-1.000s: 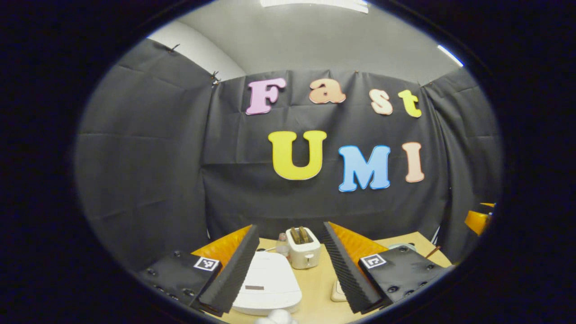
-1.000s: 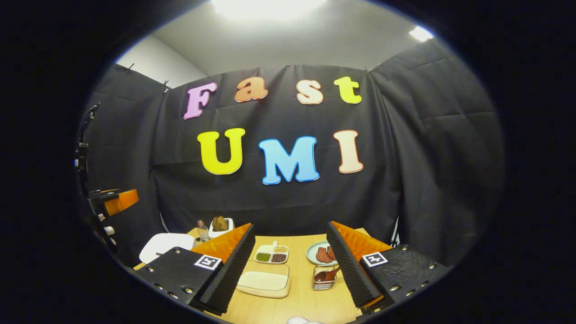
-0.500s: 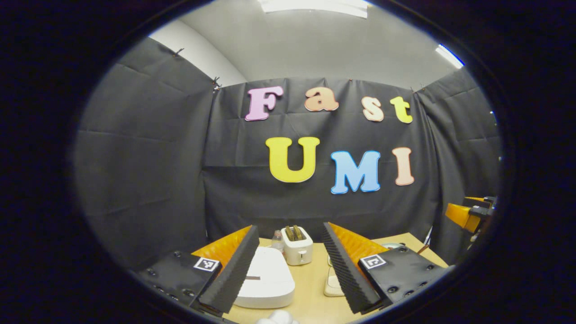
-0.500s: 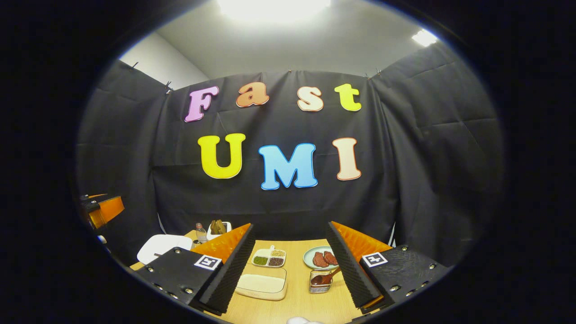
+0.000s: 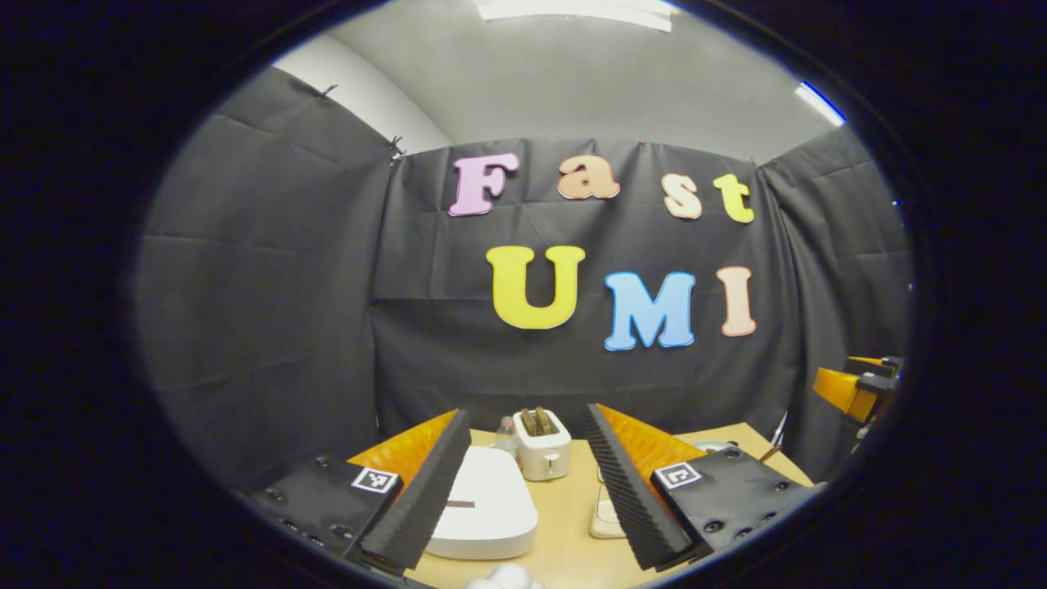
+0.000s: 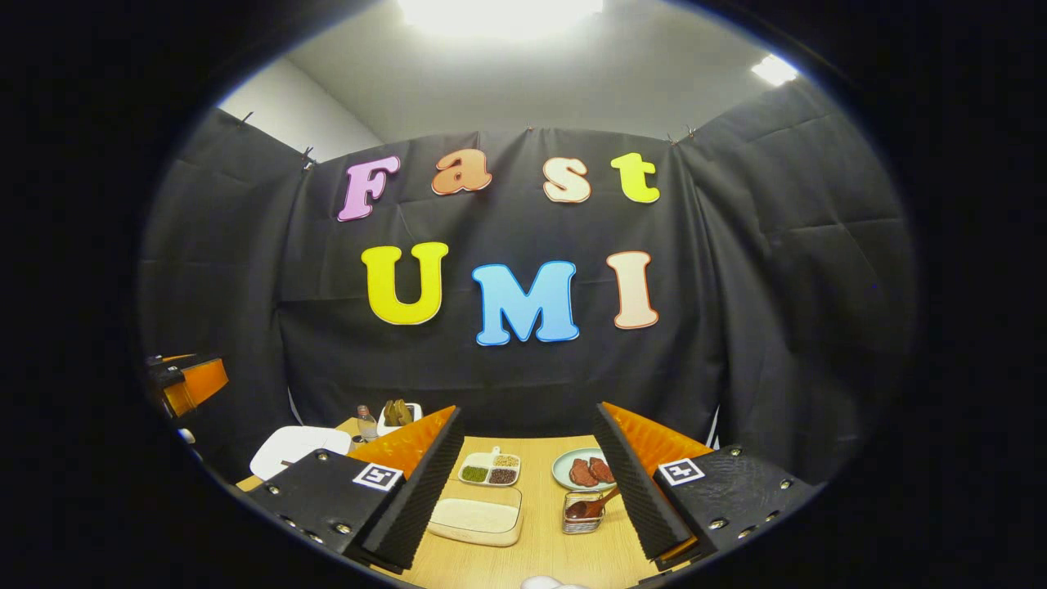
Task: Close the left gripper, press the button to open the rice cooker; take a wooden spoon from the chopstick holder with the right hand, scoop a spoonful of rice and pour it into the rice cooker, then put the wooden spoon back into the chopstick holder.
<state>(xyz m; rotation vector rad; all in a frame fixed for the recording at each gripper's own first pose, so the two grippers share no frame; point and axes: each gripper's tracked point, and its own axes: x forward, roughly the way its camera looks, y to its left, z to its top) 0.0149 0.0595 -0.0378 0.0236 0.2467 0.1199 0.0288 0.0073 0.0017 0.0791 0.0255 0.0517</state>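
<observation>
My left gripper (image 5: 523, 491) hangs above the table (image 5: 572, 523), fingers wide apart, the white rice cooker (image 5: 487, 507) between them with its lid down. Risk: pressing with the fingers spread could straddle the button and miss; I cannot make the button out. My right gripper (image 6: 527, 491) is spread too, rice tray (image 6: 478, 519) between its fingers, wooden spoon (image 6: 590, 505) in the holder (image 6: 582, 515) just inside the right finger, handle partly hidden.

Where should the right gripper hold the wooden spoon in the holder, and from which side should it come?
Probably the handle: the wooden spoon leans in the chopstick holder, handle end pointing up and right, bowl low inside. The open right gripper could descend from above, its fingers closing across that free end.
</observation>
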